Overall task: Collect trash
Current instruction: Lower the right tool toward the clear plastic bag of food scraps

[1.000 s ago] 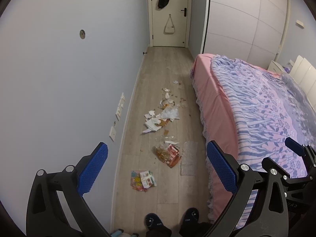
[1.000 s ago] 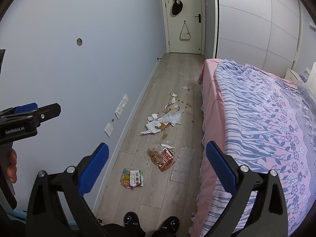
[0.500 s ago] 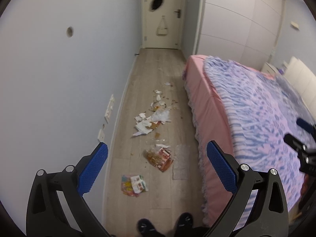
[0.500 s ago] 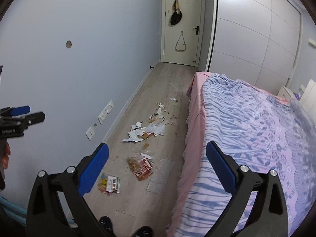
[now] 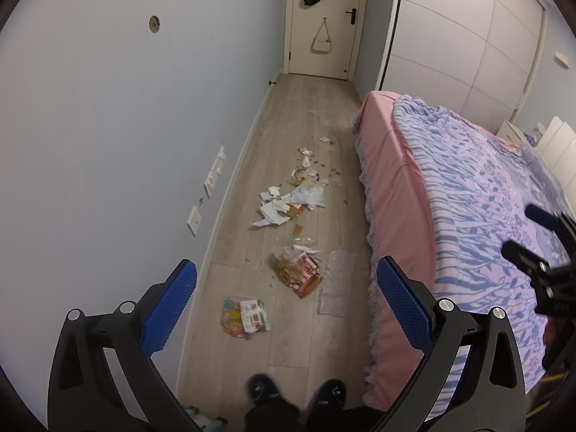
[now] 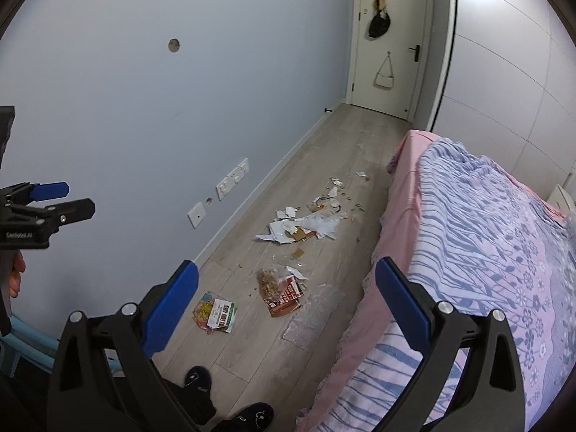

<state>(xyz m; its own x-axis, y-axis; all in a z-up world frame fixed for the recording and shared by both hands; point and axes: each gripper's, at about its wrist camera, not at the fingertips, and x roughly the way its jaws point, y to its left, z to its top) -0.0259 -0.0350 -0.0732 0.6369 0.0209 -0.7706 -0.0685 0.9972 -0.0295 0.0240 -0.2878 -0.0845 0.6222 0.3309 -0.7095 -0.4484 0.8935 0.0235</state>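
Observation:
Trash lies along the wooden floor between wall and bed. Nearest is a colourful wrapper with a white leaflet (image 5: 246, 316) (image 6: 215, 312). Beyond it lie a red snack packet with crumbs (image 5: 297, 271) (image 6: 280, 291), a clear plastic sheet (image 5: 336, 282) (image 6: 309, 318), a pile of torn white paper and cardboard (image 5: 288, 203) (image 6: 302, 226), and small scraps (image 5: 307, 169). My left gripper (image 5: 286, 300) is open and empty, held high above the floor. My right gripper (image 6: 286, 304) is open and empty, also high; it shows at the right edge of the left wrist view (image 5: 540, 248).
A bed with a pink sheet and purple floral blanket (image 5: 450, 198) (image 6: 468, 234) fills the right. A blue wall with sockets (image 5: 216, 171) runs on the left. A door with hanging bags (image 5: 324, 18) closes the far end. My slippered feet (image 5: 295, 392) stand at the bottom.
Both cameras have swung and tilted, the view shifting left then back right. The trash has not moved. Both grippers have stayed open.

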